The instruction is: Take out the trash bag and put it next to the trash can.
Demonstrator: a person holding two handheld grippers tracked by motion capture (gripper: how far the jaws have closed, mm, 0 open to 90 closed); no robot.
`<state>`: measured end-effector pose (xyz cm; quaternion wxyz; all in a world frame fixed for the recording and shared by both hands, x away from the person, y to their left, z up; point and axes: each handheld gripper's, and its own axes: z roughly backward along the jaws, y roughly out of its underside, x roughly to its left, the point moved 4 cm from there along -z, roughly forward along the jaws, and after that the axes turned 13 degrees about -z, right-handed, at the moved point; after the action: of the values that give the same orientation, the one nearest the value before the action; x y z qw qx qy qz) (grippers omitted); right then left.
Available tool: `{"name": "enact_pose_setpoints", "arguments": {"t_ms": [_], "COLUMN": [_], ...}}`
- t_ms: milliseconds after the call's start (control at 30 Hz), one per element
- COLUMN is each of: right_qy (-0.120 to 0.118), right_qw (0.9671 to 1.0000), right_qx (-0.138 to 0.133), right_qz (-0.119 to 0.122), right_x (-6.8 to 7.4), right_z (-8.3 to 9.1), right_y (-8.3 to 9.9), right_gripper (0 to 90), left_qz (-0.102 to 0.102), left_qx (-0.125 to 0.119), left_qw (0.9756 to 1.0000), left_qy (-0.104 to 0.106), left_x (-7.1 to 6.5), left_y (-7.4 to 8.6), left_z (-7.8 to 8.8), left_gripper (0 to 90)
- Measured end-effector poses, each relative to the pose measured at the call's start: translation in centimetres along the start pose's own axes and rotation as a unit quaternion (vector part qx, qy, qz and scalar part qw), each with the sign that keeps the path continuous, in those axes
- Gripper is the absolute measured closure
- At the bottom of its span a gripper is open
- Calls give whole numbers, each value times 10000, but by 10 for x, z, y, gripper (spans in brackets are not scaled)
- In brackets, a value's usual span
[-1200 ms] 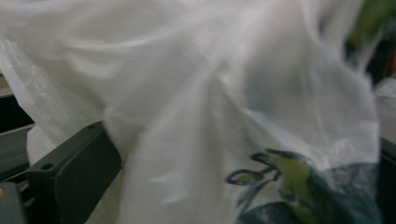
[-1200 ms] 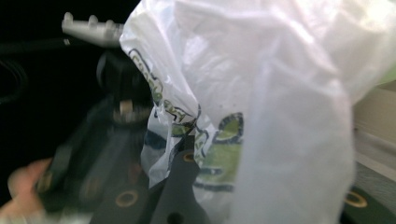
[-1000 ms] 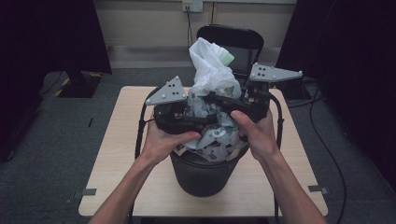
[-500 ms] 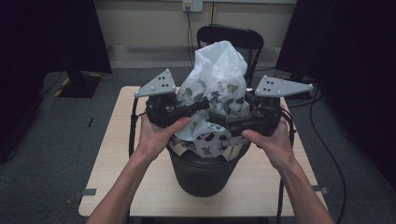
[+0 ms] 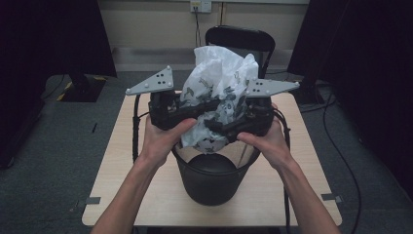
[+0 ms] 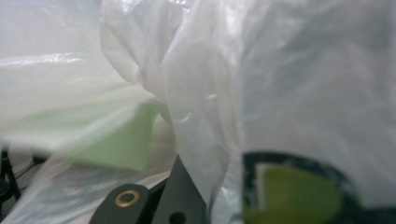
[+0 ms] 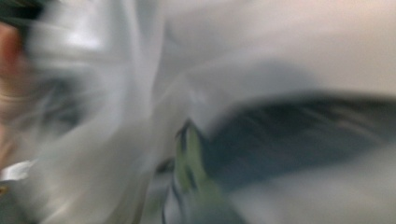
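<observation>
I hold the plastic bag point(image 5: 219, 97) between my grippers, straight above the bin point(image 5: 214, 170); my left gripper point(image 5: 187, 111) is clamped on its film, my right gripper point(image 5: 229, 127) has just opened, seemingly gripping nothing

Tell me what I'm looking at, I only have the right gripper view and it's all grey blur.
Observer: A white printed plastic bag, held above a black bin on the table.
Operator: Who's gripping it?
Observer: The left gripper is shut on the bag. The right gripper has just been opening its jaws, bag film against them; whether any lies between, I can't tell.
Operator: Anything behind?
Observer: A black chair beyond the table.
</observation>
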<state>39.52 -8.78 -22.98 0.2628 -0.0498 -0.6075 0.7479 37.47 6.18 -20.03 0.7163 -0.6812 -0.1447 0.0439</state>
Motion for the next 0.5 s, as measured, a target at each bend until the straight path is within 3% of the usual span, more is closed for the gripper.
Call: {"name": "enact_pose_setpoints", "arguments": {"t_ms": [100,200,300,400,500], "right_qy": [30,-90,-224,-313,-395], "right_qw": [10000,9999,9995,9992,9990], "right_qx": [10,52,84,99,75], "right_qz": [79,126,213,226,180], "right_x": [1,-2,-3,-3,-5], "right_z": [-7,-5,-5,-4,-2], "right_y": [1,2,2,3,1], "right_gripper": [11,245,491,668,781], "left_qz": [-44,39,-11,-31,-9], "left_qx": [27,-30,38,-29,-67], "left_qw": [10000,10000,10000,10000,9999], "left_qy": [17,-11,-51,-53,-75], "left_x": [-1,2,6,9,10], "left_y": [-3,-3,1,2,1], "left_z": [-1,0,-6,-7,-9], "left_gripper": [889,889,889,886,853]}}
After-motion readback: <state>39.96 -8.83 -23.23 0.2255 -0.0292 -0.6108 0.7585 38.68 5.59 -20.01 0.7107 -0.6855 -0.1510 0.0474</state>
